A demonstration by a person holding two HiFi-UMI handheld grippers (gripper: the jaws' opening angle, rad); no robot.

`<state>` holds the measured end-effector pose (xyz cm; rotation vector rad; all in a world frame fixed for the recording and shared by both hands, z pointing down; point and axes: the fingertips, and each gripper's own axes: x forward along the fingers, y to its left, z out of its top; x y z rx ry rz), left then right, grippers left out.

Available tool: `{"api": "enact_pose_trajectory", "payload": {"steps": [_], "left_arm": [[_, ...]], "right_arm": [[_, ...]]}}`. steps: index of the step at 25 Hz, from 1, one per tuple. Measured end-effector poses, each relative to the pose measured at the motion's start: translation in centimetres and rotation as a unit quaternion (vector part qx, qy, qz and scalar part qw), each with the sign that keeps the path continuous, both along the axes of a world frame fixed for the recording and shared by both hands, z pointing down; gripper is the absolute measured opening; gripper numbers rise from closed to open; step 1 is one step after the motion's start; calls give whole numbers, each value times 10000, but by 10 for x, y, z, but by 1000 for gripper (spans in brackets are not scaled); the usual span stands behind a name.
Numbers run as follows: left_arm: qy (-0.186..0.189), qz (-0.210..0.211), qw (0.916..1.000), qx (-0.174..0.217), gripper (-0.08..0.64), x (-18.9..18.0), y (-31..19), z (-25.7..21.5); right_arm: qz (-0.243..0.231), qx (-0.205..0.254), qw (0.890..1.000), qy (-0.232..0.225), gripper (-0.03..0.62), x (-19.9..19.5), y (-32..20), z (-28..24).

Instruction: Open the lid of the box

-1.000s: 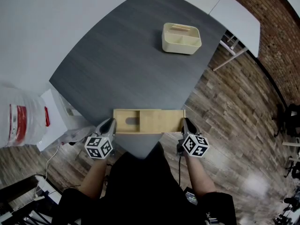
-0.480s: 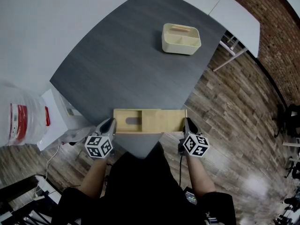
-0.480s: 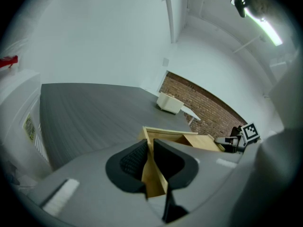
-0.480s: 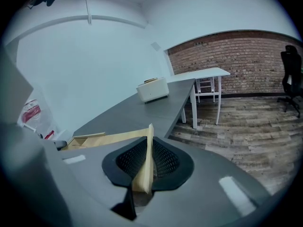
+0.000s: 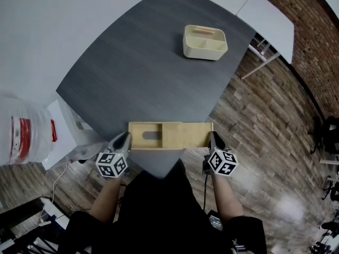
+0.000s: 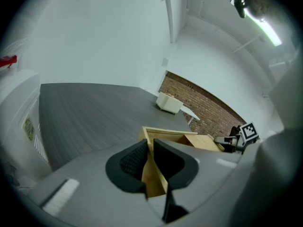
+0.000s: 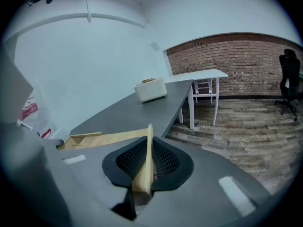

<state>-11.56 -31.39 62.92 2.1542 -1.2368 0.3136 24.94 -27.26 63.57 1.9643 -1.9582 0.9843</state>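
Head view is showing the wooden box (image 5: 139, 137) sitting at the worktop's (image 5: 143, 73) near corner. I am judging it light, stiff and smooth. My left gripper (image 5: 126, 139) is clamping its end wall, while my right gripper's (image 5: 211, 137) fingers (image 7: 163, 160) are pinching the thin lid (image 5: 198, 135) by its end, probably the best hold.

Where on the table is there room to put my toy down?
The grey table is bare all the way between the cream tray at the far edge and the wooden box at the near corner. That corner is crowded: the left gripper clamps the box end, the right gripper clamps its lid.
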Motion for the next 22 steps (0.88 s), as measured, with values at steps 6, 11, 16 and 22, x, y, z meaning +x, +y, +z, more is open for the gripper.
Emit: {"api": "enact_pose_trajectory", "payload": {"steps": [6,11,16,22], "left_arm": [[32,-31,10000,-10,41,0,0,1],[56,-49,10000,-3,41,-1,0,0],[34,-59,10000,-24,41,-1,0,1],[9,-67,10000,-32,41,-3,1,0]], "right_arm": [[79,-48,9998,162,35,11,1,0],[163,-58,9996,208,34,18,2,0],[199,-74,9994,267,34,23,3,1],[148,-79,9993,335,34,23,3,1]]}}
